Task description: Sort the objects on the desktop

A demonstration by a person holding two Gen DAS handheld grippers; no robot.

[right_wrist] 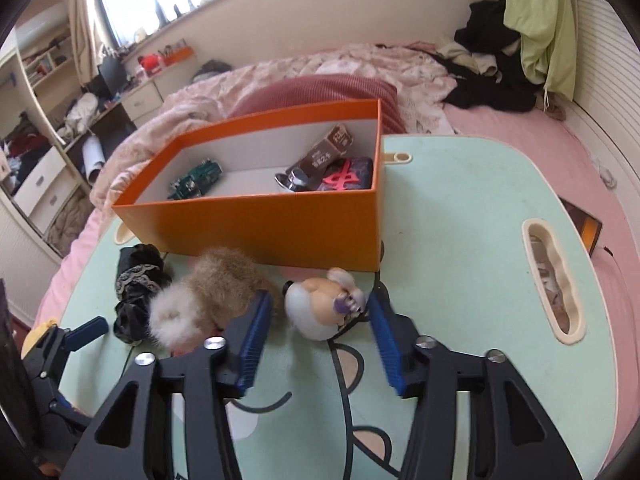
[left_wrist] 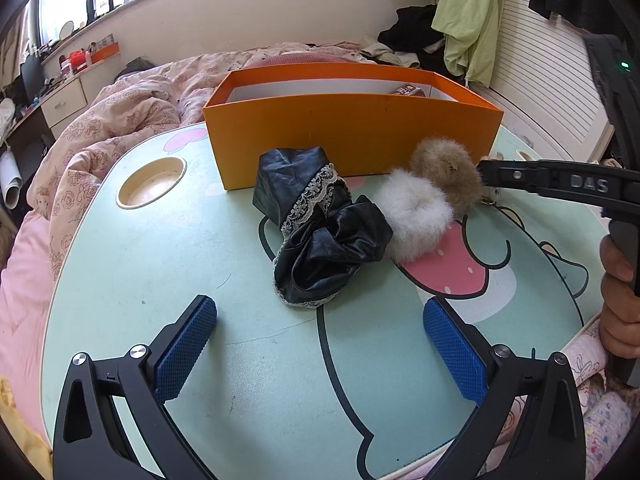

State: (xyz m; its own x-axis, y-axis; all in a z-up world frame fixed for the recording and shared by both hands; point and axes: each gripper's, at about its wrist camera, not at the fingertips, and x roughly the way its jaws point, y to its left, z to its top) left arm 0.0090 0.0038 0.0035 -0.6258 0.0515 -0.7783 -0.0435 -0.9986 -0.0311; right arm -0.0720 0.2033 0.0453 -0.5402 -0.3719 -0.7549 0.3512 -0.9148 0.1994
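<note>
While jaws stand apart: nothing gripped on either side.
Right gripper (right_wrist: 316,332): half open, astride the hamster toy (right_wrist: 320,304), pads not pressing it.
Left gripper (left_wrist: 320,352): wide open, empty, above the table (left_wrist: 160,264).
Hamster toy: on the table, just before the orange box (right_wrist: 280,220).
Brown puff (right_wrist: 224,280): touching the white puff (right_wrist: 172,316).
Black cloth (left_wrist: 316,228): beside the white puff.

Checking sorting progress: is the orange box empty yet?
Not empty. The orange box holds a green toy car, a brown packet and a red-marked item.
</note>
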